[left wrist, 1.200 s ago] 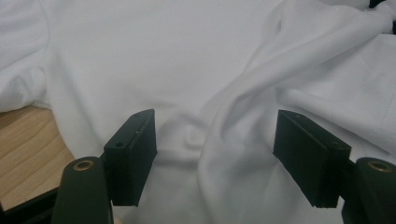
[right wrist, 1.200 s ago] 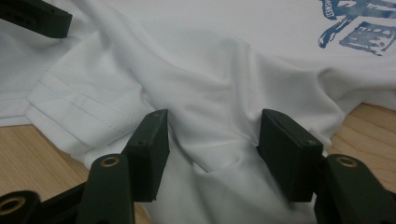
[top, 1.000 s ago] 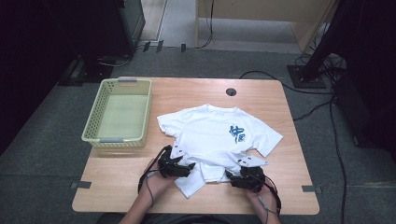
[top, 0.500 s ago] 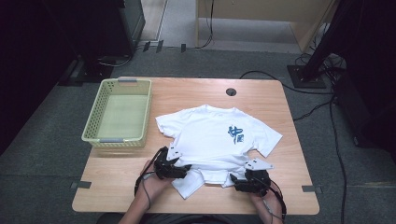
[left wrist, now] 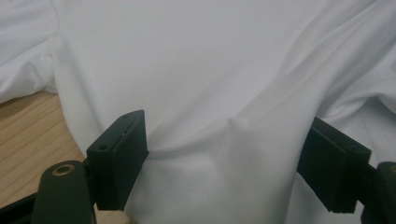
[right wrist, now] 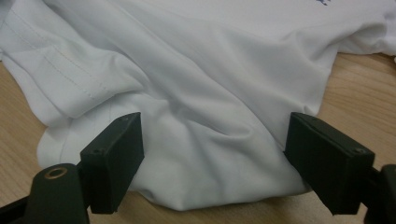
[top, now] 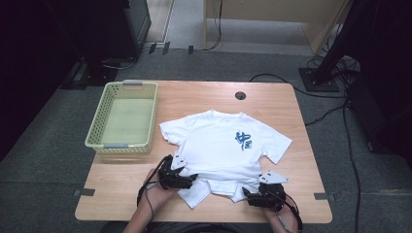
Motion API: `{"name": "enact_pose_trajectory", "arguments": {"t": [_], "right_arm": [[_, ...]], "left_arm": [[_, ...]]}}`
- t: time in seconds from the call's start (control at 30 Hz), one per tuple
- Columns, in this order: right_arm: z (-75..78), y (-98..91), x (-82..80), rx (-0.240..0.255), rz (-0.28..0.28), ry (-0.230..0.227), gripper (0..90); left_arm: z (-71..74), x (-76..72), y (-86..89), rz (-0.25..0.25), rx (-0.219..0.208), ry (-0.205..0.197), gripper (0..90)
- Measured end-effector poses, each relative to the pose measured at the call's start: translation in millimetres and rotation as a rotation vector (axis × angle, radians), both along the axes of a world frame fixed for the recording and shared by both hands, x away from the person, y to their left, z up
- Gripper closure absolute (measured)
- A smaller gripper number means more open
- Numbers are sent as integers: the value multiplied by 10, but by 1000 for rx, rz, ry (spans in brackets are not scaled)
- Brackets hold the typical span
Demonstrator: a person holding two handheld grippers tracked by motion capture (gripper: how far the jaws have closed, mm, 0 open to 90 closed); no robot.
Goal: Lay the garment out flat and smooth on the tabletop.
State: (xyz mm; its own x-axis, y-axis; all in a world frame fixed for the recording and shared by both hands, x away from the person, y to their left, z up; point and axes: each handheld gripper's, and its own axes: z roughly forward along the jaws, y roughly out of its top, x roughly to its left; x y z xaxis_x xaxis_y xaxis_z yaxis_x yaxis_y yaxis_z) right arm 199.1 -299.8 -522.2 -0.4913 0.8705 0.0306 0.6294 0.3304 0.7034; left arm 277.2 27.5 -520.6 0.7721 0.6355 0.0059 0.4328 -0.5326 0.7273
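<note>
Now both my grippers, left [top: 190, 179] and right [top: 250, 195], have just opened wide at the t-shirt's [top: 221, 145] near hem; cloth lies loose between the jaws, released, ready for regrasping.

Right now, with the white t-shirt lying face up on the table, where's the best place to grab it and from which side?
Probably the bunched bottom hem of the t-shirt, from the person's edge of the table. The cloth there rises in folds that jaws can close on, while the chest lies flat. The left gripper and right gripper already straddle such folds, jaws open.
</note>
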Motion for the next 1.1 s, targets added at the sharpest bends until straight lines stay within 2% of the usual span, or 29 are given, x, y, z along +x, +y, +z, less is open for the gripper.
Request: {"name": "enact_pose_trajectory", "arguments": {"t": [0.3,0.37,0.43,0.57,0.63,0.7,0.87,1.1], "right_arm": [[6,42,-134,-3,5,7,201],[11,50,-157,5,6,6,222],[35,45,-168,32,9,-15,226],[170,21,-150,85,4,-87,231],[231,-3,-104,111,-5,-111,235],[271,-24,-29,132,-7,-113,242],[310,-49,187,116,-11,-121,276],[267,-55,510,109,-21,-102,297]], "left_arm": [[3,-147,35,-19,-9,11,221],[5,-173,50,-18,-23,20,221],[27,-173,75,-13,-52,36,221],[136,-142,107,-17,-112,50,221],[195,-82,100,-18,-133,53,221],[238,-15,81,-14,-146,49,221],[268,179,14,-6,-120,23,223],[244,432,-42,23,-86,25,223]]}}
